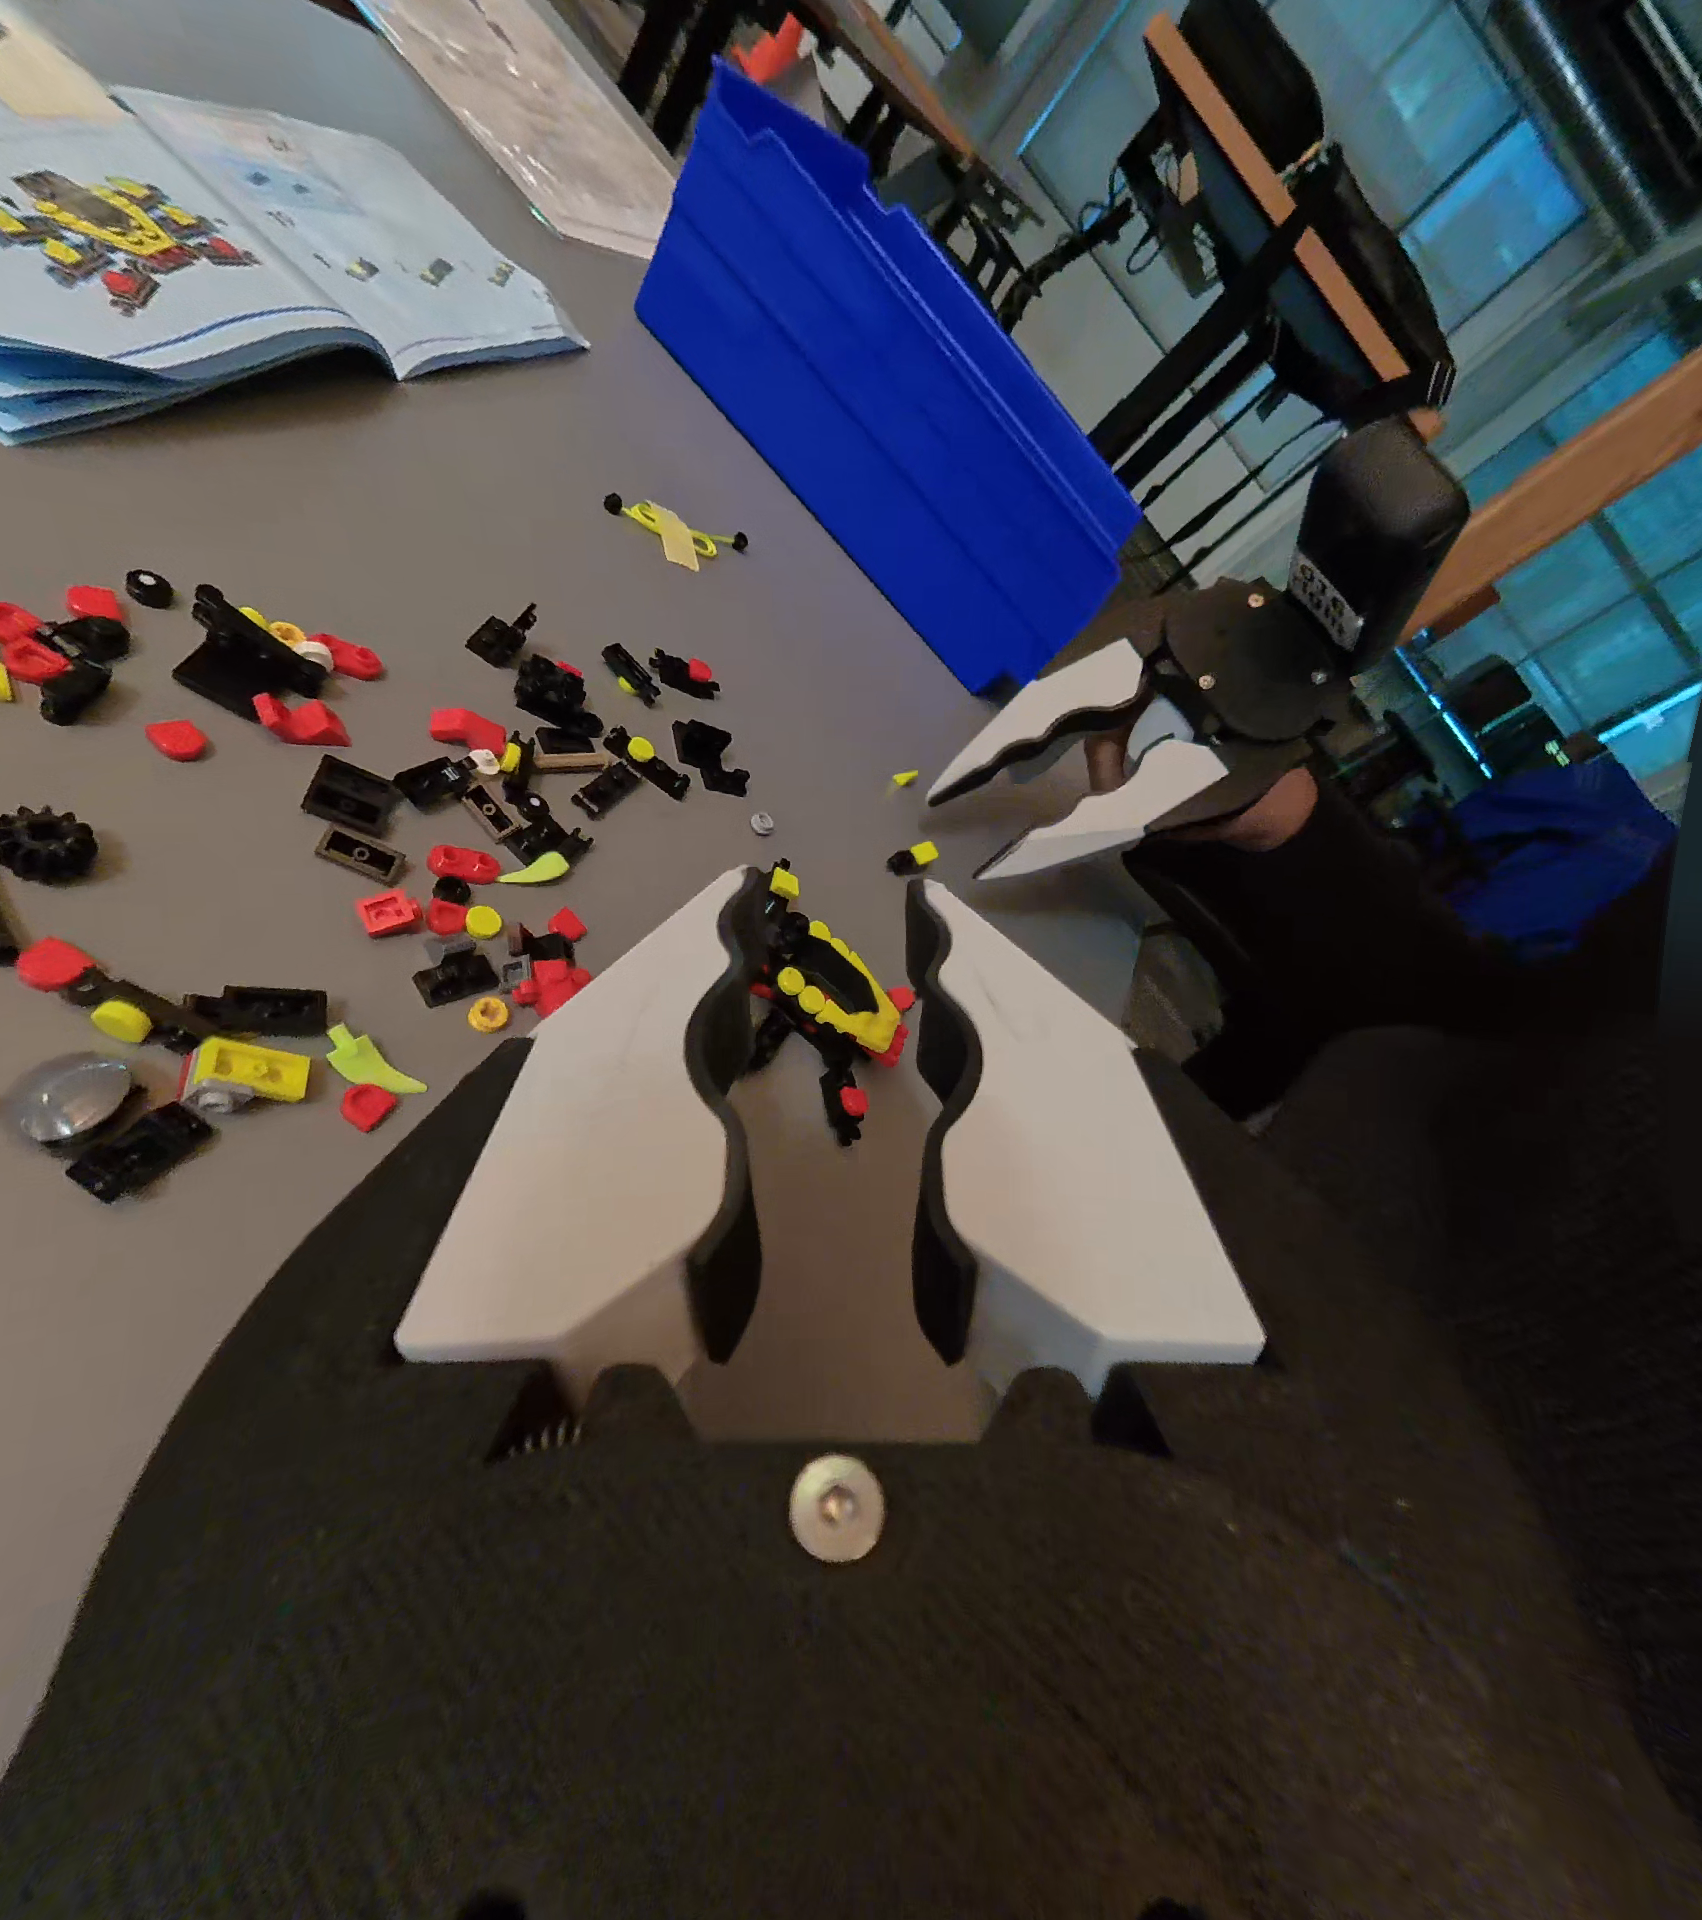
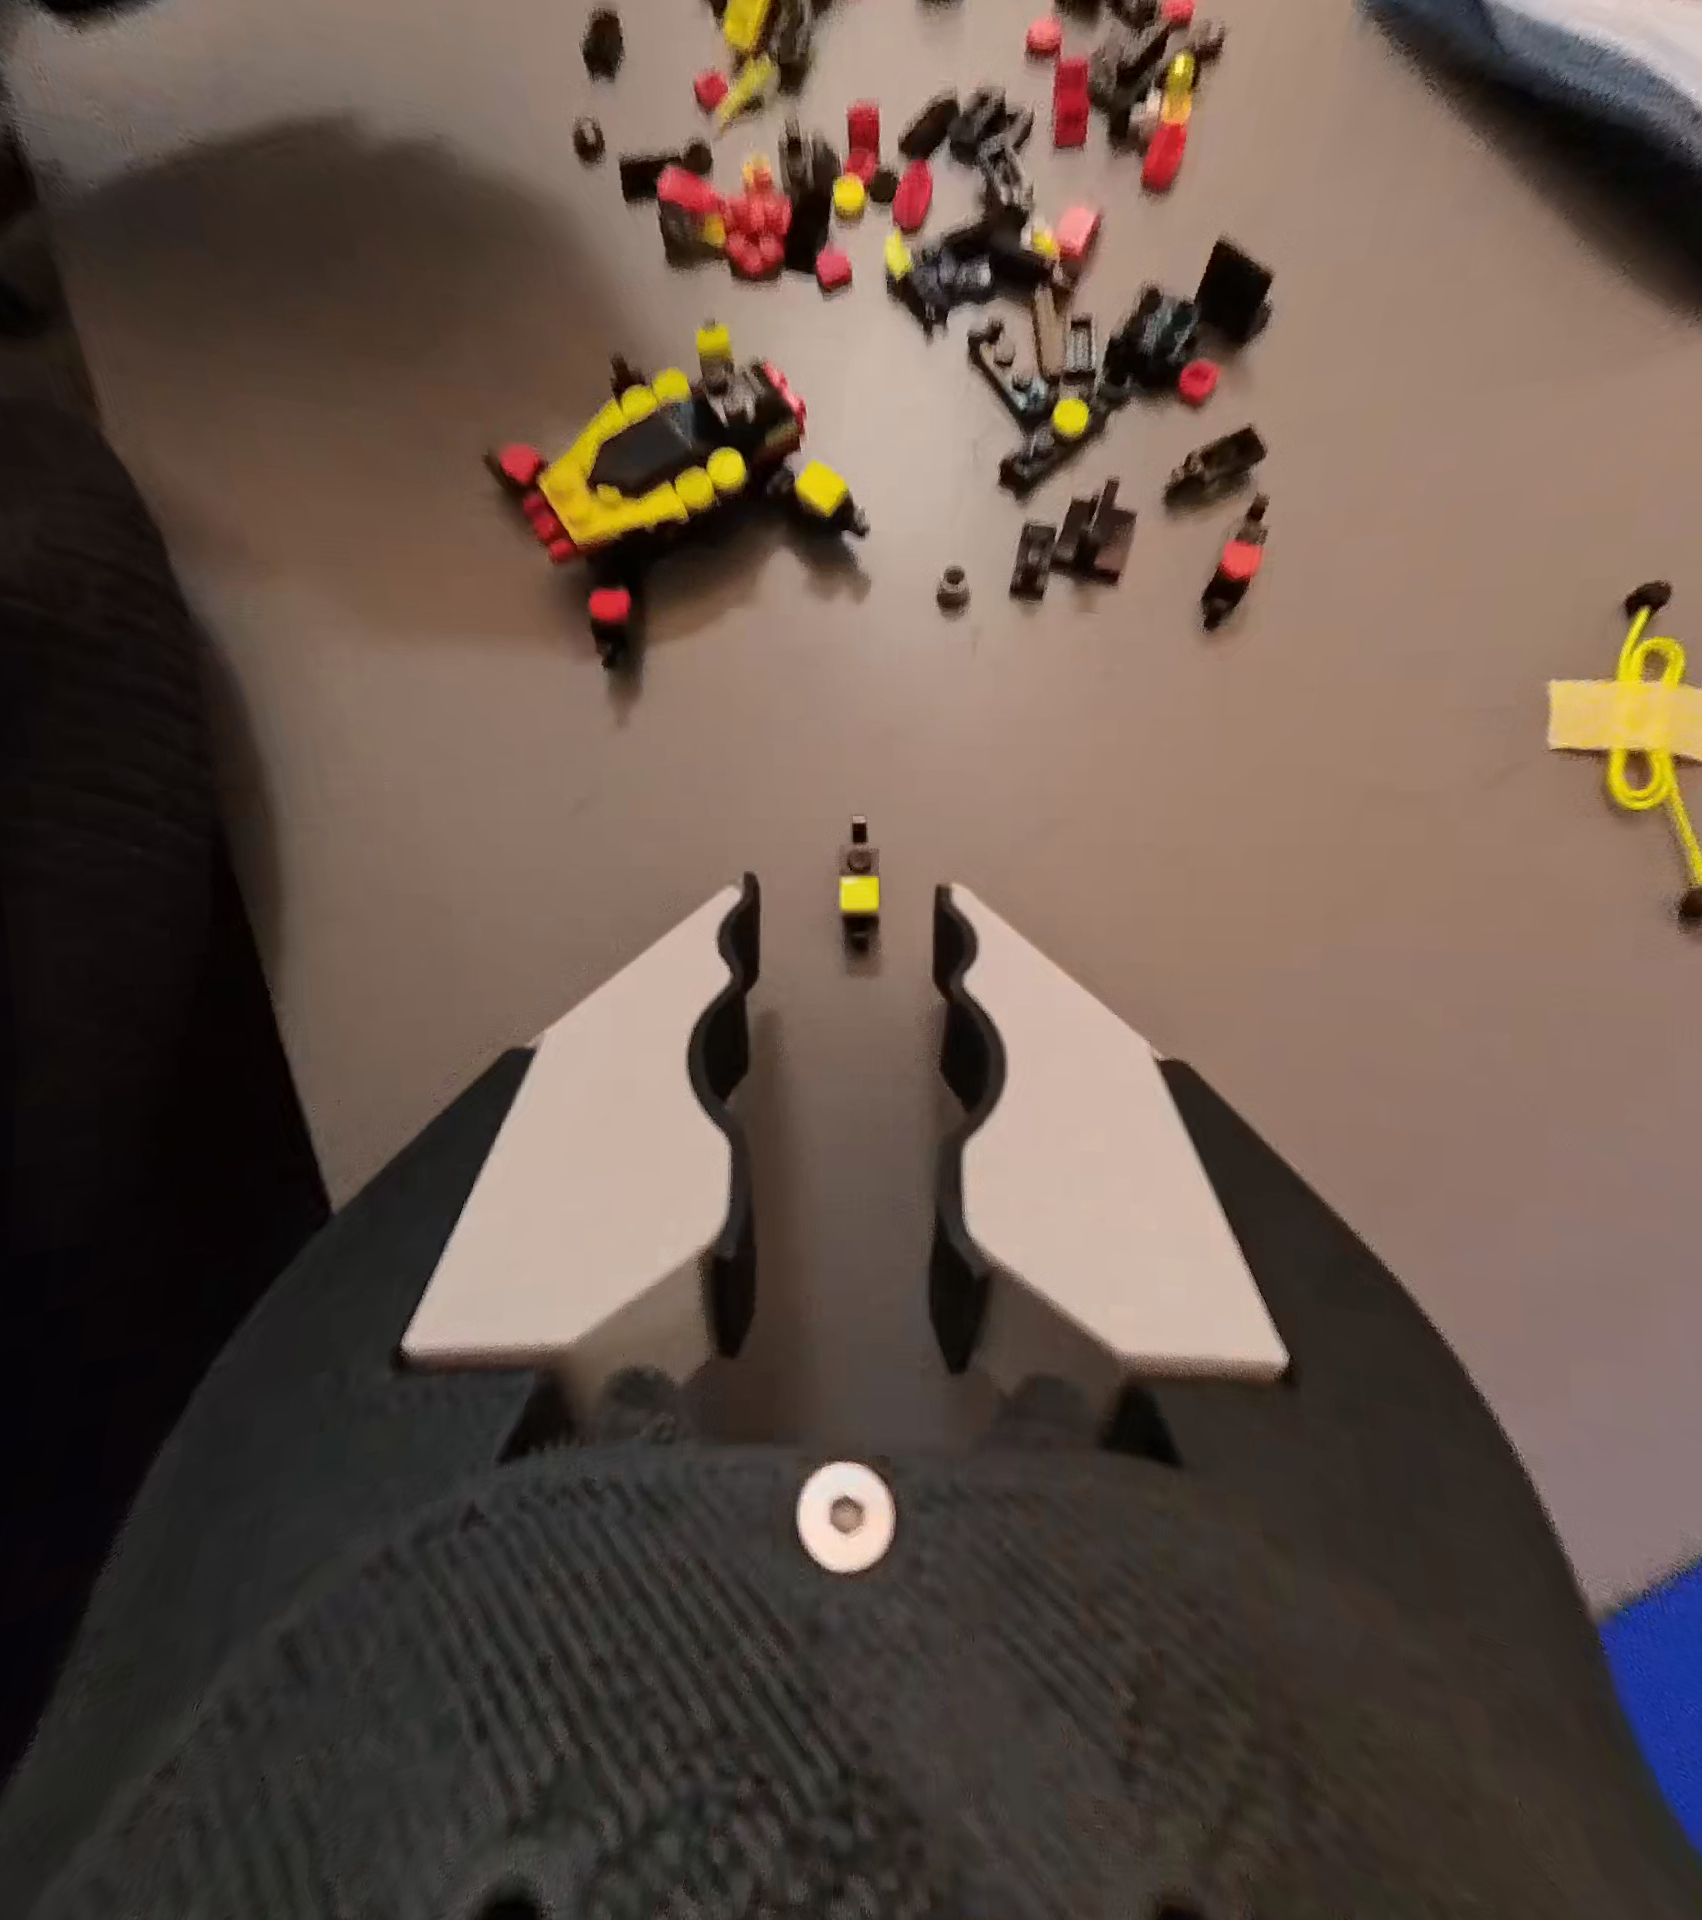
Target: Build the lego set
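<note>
A partly built yellow, black and red lego model [image 1: 831, 997] lies on the grey table [image 1: 411, 540]. In the left wrist view it shows in the gap between my left gripper's [image 1: 826, 891] open jaws, which hover over it without closing on it. It also shows in the right wrist view [image 2: 665, 468], standing free on the table. My right gripper [image 2: 845, 896] is open, low over the table, its tips on either side of a small yellow and black piece [image 2: 859, 891]. That gripper [image 1: 956, 836] and piece [image 1: 914, 857] also show in the left wrist view.
Several loose red, black and yellow pieces [image 1: 473, 810] spread left of the model. An open instruction booklet [image 1: 151, 260] lies at the far left. A blue bin [image 1: 878, 395] stands at the back. A yellow cord with tape [image 2: 1642, 727] lies to the right. Spacing between my two grippers at the tips: around 20 cm.
</note>
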`<action>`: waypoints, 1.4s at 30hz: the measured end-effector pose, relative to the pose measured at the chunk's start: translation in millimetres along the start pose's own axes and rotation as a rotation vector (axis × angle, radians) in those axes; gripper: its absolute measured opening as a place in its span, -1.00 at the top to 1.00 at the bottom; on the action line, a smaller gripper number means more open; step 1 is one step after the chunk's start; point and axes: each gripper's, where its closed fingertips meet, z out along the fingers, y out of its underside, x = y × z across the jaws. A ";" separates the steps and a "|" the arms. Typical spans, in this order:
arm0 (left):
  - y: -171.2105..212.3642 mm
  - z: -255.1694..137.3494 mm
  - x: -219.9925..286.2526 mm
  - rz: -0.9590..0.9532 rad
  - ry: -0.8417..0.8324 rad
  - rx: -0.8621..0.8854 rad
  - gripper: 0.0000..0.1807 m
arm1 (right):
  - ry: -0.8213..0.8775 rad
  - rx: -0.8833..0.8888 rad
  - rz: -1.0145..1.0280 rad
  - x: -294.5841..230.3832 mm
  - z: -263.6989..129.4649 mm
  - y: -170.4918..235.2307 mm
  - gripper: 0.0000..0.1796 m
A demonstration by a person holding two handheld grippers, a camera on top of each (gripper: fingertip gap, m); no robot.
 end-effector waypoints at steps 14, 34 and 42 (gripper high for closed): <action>4.9 5.2 0.7 -0.070 0.062 -0.041 0.72 | 0.008 -0.050 0.048 -0.2 14.6 11.7 0.74; 16.8 4.1 7.2 -0.102 0.076 -0.063 0.69 | -0.163 0.197 0.222 0.9 0.9 -30.2 0.93; 18.4 5.4 7.8 -0.109 0.082 -0.070 0.69 | -0.339 0.461 0.404 4.4 -31.2 -60.5 0.94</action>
